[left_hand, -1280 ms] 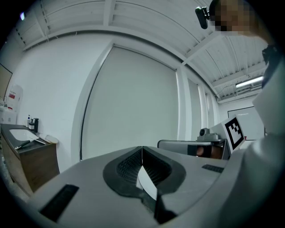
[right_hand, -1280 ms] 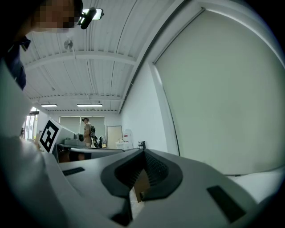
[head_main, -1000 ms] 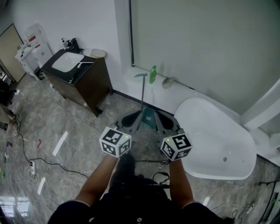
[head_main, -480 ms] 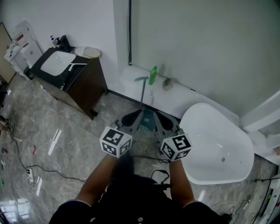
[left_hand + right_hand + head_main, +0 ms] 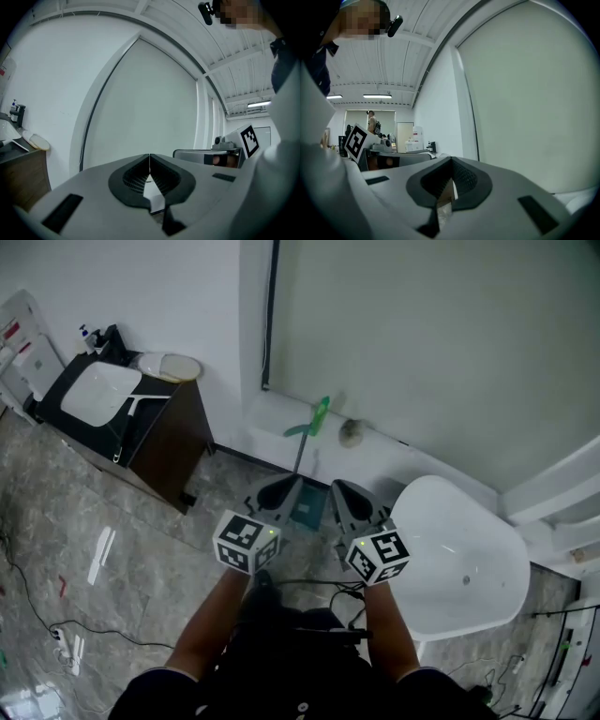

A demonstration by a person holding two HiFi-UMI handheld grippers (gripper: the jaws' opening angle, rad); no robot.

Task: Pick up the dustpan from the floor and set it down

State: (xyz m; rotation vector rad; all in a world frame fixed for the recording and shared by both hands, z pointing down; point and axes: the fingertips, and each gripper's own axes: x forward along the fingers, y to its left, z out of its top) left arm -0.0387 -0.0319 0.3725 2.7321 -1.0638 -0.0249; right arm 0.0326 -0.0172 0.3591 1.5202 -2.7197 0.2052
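Note:
The dustpan stands on the marble floor by the wall ledge: a teal pan (image 5: 307, 506) with a thin grey pole that ends in a green grip (image 5: 317, 418). In the head view, my left gripper (image 5: 273, 494) and right gripper (image 5: 351, 502) are held side by side just short of the pan, one on each side of it, pointing at the wall. Both are shut with nothing between the jaws. The left gripper view shows its jaws (image 5: 149, 158) meeting at the tips before a blank wall panel. The right gripper (image 5: 451, 162) looks the same. Neither gripper view shows the dustpan.
A white bathtub (image 5: 461, 559) fills the floor to the right. A dark vanity cabinet (image 5: 159, 442) with a white sink (image 5: 97, 391) stands at the left. A round grey object (image 5: 350, 432) sits on the ledge. Black cables (image 5: 323, 589) trail over the floor by my feet.
The whole scene has slid left and down in the head view as I walk toward the wall. The dustpan and the ledge are nearer. Both grippers stay shut, side by side.

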